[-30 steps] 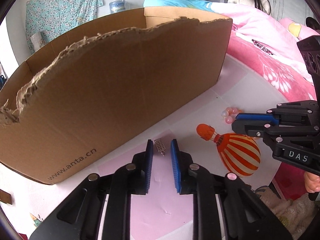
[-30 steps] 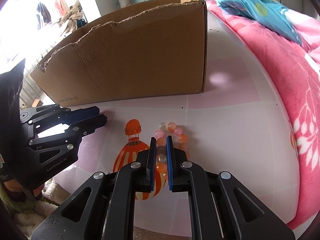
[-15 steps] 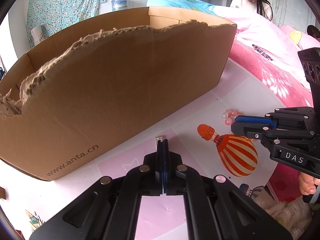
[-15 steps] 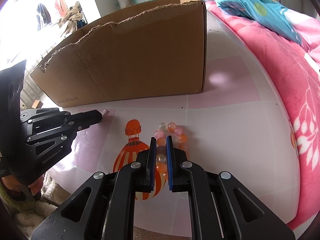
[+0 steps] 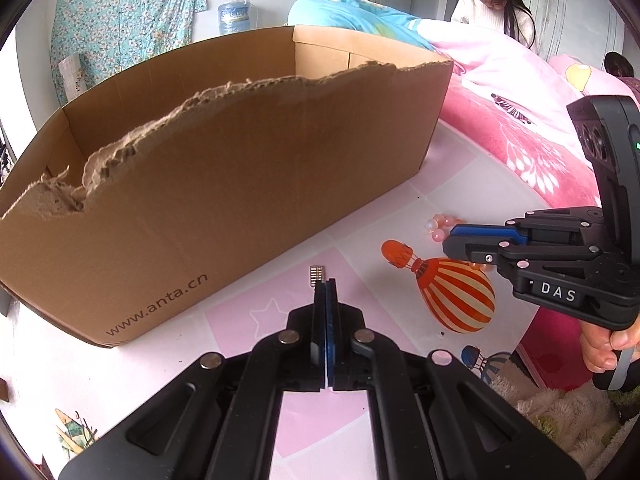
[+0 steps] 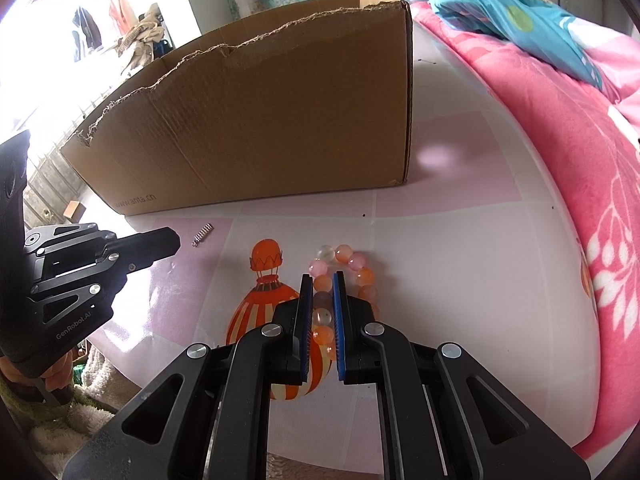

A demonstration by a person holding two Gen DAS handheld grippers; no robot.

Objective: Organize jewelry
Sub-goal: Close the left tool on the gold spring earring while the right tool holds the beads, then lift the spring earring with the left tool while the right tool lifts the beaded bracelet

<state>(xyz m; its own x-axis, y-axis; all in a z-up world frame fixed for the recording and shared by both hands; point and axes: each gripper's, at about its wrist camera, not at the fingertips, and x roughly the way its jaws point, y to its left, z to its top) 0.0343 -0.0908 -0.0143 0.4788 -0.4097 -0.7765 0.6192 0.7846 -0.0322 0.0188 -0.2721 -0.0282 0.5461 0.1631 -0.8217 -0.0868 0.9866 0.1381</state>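
Note:
A small silver spring-like piece (image 5: 317, 274) (image 6: 202, 234) lies on the pink-and-white table (image 6: 460, 280), in front of the cardboard box (image 5: 240, 184) (image 6: 280, 120). My left gripper (image 5: 325, 282) (image 6: 176, 240) is shut, its tips just short of the piece; the right wrist view shows a small gap between them. A bracelet of pink and orange beads (image 6: 360, 272) (image 5: 438, 226) rests on the table. My right gripper (image 6: 322, 276) (image 5: 452, 240) is shut on the bracelet's near side, with beads pinched between its blue pads (image 6: 306, 312).
The box is open-topped with a torn front wall. An orange striped balloon is printed on the table (image 5: 452, 292) (image 6: 264, 276). A bed with pink and blue quilts (image 6: 580, 120) borders the table on the right. A person (image 5: 496, 8) stands behind the bed.
The left jaws, open around the silver piece a second ago, have shut. The gripper has since drawn back a little, and the piece lies beyond its tips. The right gripper has not moved.

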